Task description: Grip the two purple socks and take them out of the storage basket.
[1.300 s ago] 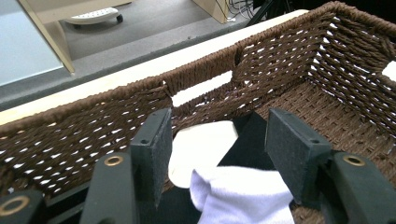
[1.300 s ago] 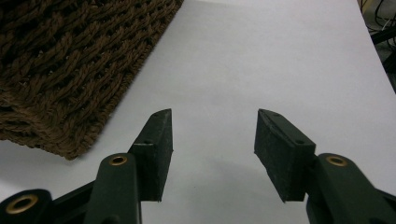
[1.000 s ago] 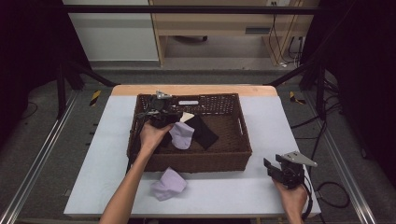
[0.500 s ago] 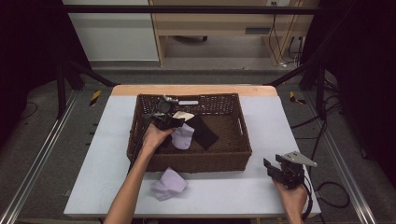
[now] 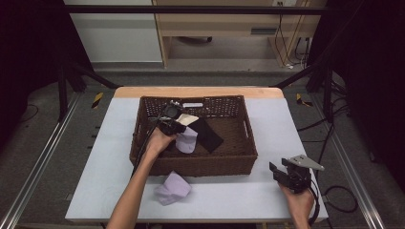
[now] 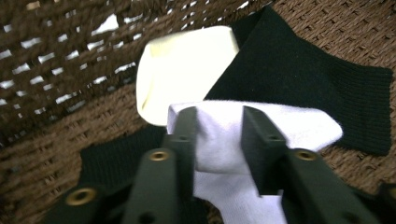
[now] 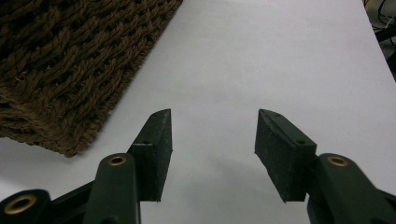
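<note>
In a brown wicker basket [image 5: 191, 168] lie a pale lavender sock [image 5: 187, 141], a black sock [image 5: 208, 134] and a cream cloth [image 5: 187, 118]. My left gripper [image 5: 177, 130] reaches into the basket from the left. In the left gripper view its jaws [image 6: 219, 123] have just been closing and pinch a fold of the pale sock [image 6: 299, 126], with the cream cloth [image 6: 187, 74] and black sock [image 6: 299, 74] behind. My right gripper [image 5: 277, 172] rests over the table at the front right. Its jaws [image 7: 212, 130] stand open with nothing between them.
A second lavender sock [image 5: 172, 187] lies crumpled on the white table [image 5: 229, 200] in front of the basket. The basket's corner [image 7: 70, 60] sits to the left of the right gripper. Floor rails and cables run along both sides of the table.
My left gripper has sunk a little into the basket onto the pale sock. The right gripper has stayed where it was.
</note>
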A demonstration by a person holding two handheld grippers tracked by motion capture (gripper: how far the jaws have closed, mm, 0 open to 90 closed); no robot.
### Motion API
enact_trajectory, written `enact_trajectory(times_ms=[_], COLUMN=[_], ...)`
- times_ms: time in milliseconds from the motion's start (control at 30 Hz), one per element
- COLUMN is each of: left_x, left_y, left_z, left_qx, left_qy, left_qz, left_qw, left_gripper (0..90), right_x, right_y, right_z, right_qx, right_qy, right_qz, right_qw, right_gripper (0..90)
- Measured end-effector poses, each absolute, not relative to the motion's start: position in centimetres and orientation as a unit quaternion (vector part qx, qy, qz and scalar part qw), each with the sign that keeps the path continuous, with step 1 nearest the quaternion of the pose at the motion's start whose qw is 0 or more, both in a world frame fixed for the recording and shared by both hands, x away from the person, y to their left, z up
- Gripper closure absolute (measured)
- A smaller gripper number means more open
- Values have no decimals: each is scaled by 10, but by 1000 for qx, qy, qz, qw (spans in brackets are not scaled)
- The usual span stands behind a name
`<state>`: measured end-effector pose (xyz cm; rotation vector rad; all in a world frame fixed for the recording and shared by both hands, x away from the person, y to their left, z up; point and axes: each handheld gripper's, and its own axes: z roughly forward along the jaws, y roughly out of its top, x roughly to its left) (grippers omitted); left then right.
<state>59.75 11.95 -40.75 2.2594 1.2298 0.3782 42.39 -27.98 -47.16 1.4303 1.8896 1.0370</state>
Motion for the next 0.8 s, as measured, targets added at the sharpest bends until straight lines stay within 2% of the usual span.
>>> enact_trajectory(times_ms=[100,200,400,633,800], left_x=[597,596,590,573,565], left_y=[120,122,126,125,132], left_z=[-407,-405,-396,-376,-364], left_qx=[835,833,821,806,790], left_qy=[460,459,452,421,415], left_qz=[136,128,140,198,215], left_qw=[269,282,318,366,397], left_gripper=[797,846,859,865,865], right_x=[424,424,423,423,423], right_y=[-280,-280,-281,-282,-282], right_z=[-472,-472,-471,-471,-471], right_qx=[532,532,533,533,534], right_qy=[703,703,701,700,699], right_qz=[385,385,386,388,387], right_qw=[274,274,275,276,276], right_gripper=[465,467,468,471,473])
